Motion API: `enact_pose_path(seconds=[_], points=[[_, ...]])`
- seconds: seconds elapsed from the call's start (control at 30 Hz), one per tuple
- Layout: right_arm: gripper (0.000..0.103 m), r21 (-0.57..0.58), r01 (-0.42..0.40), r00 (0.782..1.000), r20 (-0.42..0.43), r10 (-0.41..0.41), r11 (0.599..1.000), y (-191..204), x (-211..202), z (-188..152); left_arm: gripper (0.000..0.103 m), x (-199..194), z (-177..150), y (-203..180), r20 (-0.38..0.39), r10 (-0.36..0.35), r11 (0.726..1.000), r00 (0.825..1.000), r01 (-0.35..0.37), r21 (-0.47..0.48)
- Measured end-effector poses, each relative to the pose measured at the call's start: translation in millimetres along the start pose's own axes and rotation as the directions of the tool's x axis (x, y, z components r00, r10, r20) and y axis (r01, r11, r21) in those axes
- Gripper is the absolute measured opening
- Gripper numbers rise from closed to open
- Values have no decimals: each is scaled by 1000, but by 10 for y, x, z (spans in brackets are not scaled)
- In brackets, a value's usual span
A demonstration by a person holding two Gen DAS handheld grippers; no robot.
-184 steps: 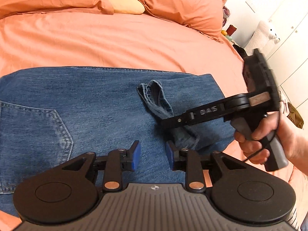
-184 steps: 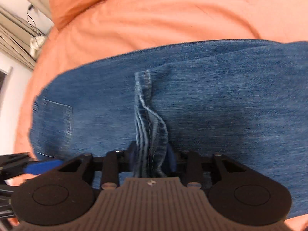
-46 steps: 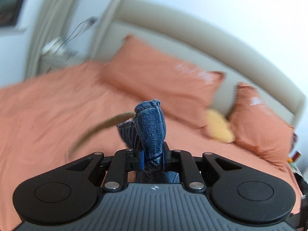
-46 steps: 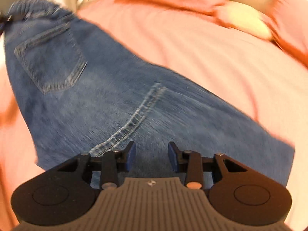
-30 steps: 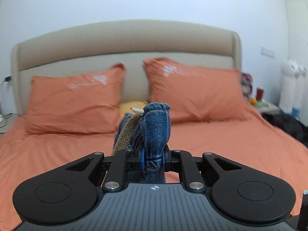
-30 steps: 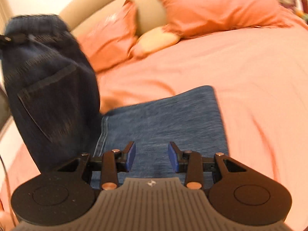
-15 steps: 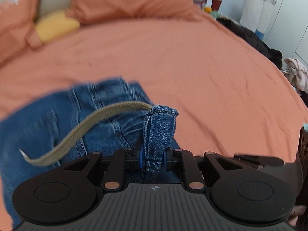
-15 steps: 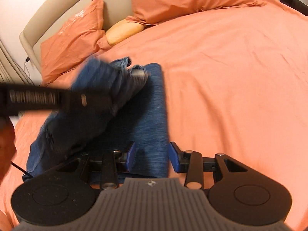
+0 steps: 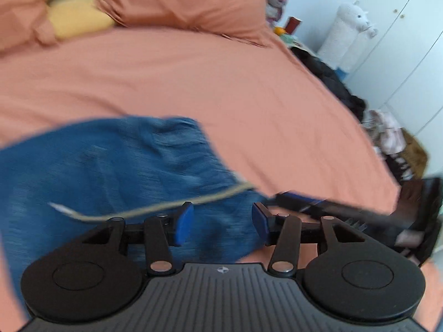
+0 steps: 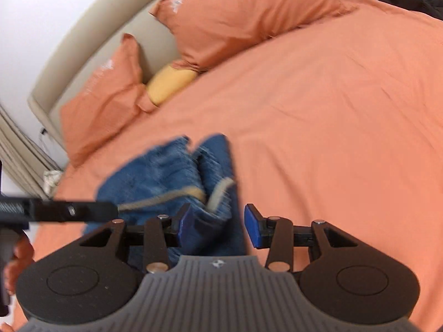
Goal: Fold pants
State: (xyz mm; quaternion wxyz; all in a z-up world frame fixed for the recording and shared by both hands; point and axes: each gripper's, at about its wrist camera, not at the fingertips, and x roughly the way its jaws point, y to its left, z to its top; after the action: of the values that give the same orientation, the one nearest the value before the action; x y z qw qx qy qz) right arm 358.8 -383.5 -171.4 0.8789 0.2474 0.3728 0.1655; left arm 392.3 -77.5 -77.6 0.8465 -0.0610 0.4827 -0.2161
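The bed [image 9: 249, 88], dressed in an orange sheet, fills both views; two orange pillows [image 10: 243, 16] and a yellow cushion [image 10: 170, 81] lie at the beige headboard [image 10: 91, 36]. White cupboards [image 9: 401, 41] and a white plush toy [image 9: 351, 25] stand beyond the far side.

The blue denim pants [image 9: 110, 171] lie in a bunched heap on the sheet, blurred in both views. In the left wrist view the heap spreads directly ahead of and below the left gripper [image 9: 220, 222], reaching toward the picture's left edge. A tan drawstring [image 9: 155, 209] trails across the denim just in front of the left gripper's fingers.

Left gripper: its jaws have just been opening and now stand wide apart, blue pads clear of the cloth; denim shows under the gap, not gripped.

Right gripper [image 10: 217, 225]: jaws partly apart. The near edge of the pants runs between them, close against the left-hand pad [image 10: 184, 225]; the other pad stands clear over bare sheet. No grip is evident.

In the right wrist view the left gripper enters from the left edge, with the person's hand [image 10: 19, 260] on its handle.
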Motion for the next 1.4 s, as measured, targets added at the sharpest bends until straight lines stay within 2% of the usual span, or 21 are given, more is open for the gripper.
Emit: enact_pose_path(seconds=[0.13, 0.2, 0.27, 0.37, 0.5, 0.57, 0.6, 0.63, 0.73, 0.83, 0.87, 0.97, 1.07, 1.13, 1.2, 1.27, 1.4], points=[[39, -68, -45, 998, -47, 42, 997, 262, 269, 300, 57, -214, 1, 326, 13, 146, 989, 989, -146, 30], [39, -107, -50, 996, -76, 42, 993, 356, 459, 449, 57, -256, 14, 496, 15, 191, 981, 982, -191, 19], [39, -96, -64, 990, -129, 51, 993, 365, 696, 583, 57, -296, 6, 697, 11, 225, 974, 974, -225, -7], [40, -29, -64, 977, -207, 57, 998, 253, 1048, 709, 57, -351, -37, 969, 9, 253, 966, 968, -252, -53], [42, 102, -92, 961, -251, 115, 991, 89, 1454, 806, 57, -405, -82, 1251, 13, 250, 960, 968, -246, -133], [34, 178, -116, 955, -251, 159, 977, 37, 1560, 843, 57, -448, -128, 1363, 16, 244, 957, 970, -237, -169], [22, 193, -116, 954, -251, 164, 974, 45, 1566, 861, 57, -461, -147, 1415, 18, 242, 955, 970, -235, -182], [17, 167, -109, 956, -254, 150, 980, 105, 1536, 887, 57, -475, -166, 1459, 21, 243, 953, 970, -235, -190], [13, -28, -126, 965, -236, 116, 992, 552, 1288, 994, 57, -479, -240, 1593, 42, 255, 948, 966, -241, -208], [11, -108, -246, 959, -174, 225, 963, 867, 952, 1135, 56, -474, -278, 1711, 66, 245, 941, 967, -221, -258], [11, -107, -245, 961, -156, 227, 964, 868, 890, 1173, 56, -474, -288, 1740, 75, 239, 938, 968, -210, -276], [11, -52, -105, 981, -171, 95, 993, 619, 997, 1216, 56, -462, -301, 1793, 90, 234, 937, 968, -200, -288], [11, -17, 5, 971, -238, -9, 1000, 328, 1222, 1105, 55, -410, -266, 1812, 107, 238, 940, 965, -202, -275], [11, -14, 18, 969, -244, -21, 1000, 238, 1311, 1036, 50, -354, -208, 1837, 122, 238, 941, 964, -197, -276], [11, -22, 39, 969, -242, -43, 999, 236, 1378, 1026, 49, -283, -124, 1853, 143, 235, 942, 961, -188, -279], [13, -62, 88, 960, -261, -101, 994, 267, 1471, 1001, 49, -186, -36, 1857, 161, 240, 943, 957, -190, -273], [15, -95, 125, 948, -282, -147, 988, 261, 1533, 953, 41, 121, 108, 1916, 121, 254, 942, 960, -218, -254]])
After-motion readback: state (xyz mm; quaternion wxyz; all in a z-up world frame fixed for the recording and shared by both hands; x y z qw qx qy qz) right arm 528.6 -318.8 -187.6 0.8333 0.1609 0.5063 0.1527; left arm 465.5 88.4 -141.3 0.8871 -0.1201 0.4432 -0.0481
